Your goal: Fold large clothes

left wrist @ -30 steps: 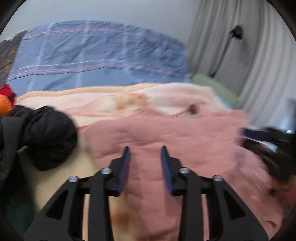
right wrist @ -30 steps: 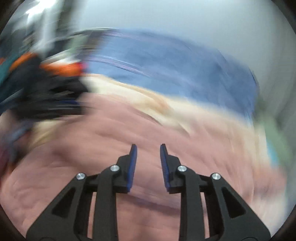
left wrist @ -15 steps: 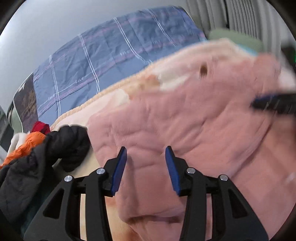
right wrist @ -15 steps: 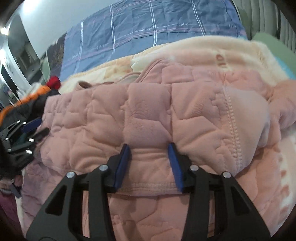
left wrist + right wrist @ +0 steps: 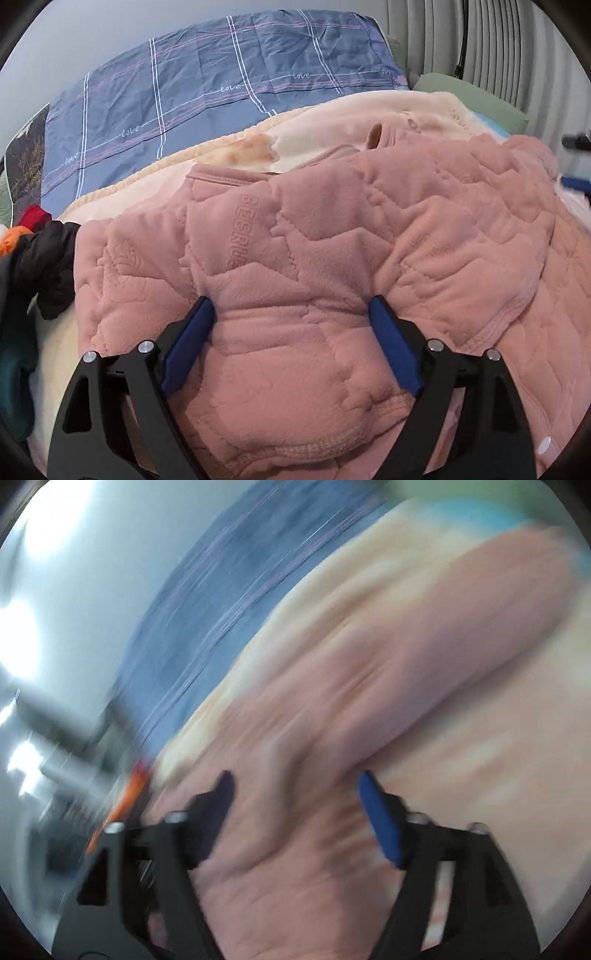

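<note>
Your left gripper (image 5: 290,314) is spreading its jaws wide over the pink quilted jacket (image 5: 332,229). The blue pads (image 5: 186,341) stand apart on either side of a soft hump of fleece near the hem; the tips dent the cloth, but nothing is pinched. Your right gripper (image 5: 295,794) is opening too, its jaws well apart above a raised fold of the same jacket (image 5: 369,686). That view is badly smeared, so you cannot tell whether its pads touch the fabric.

Outward from the left gripper, the jacket lies folded over itself on the bed, an upper layer with a stitched edge (image 5: 509,321) resting on the layer below. Embossed lettering (image 5: 240,229) runs down one panel, and the collar (image 5: 229,177) points toward the far side of the bed. Under the jacket lies a cream blanket (image 5: 369,114) with a knitted border, and beyond that, along the bed's far edge, a blue checked cover (image 5: 221,81).

At the bed's left edge, just beside the jacket, sits a heap of dark clothes (image 5: 48,266) with orange and red pieces behind it. A green cushion (image 5: 472,96) lies at the far right corner, before pale curtains (image 5: 498,40).
</note>
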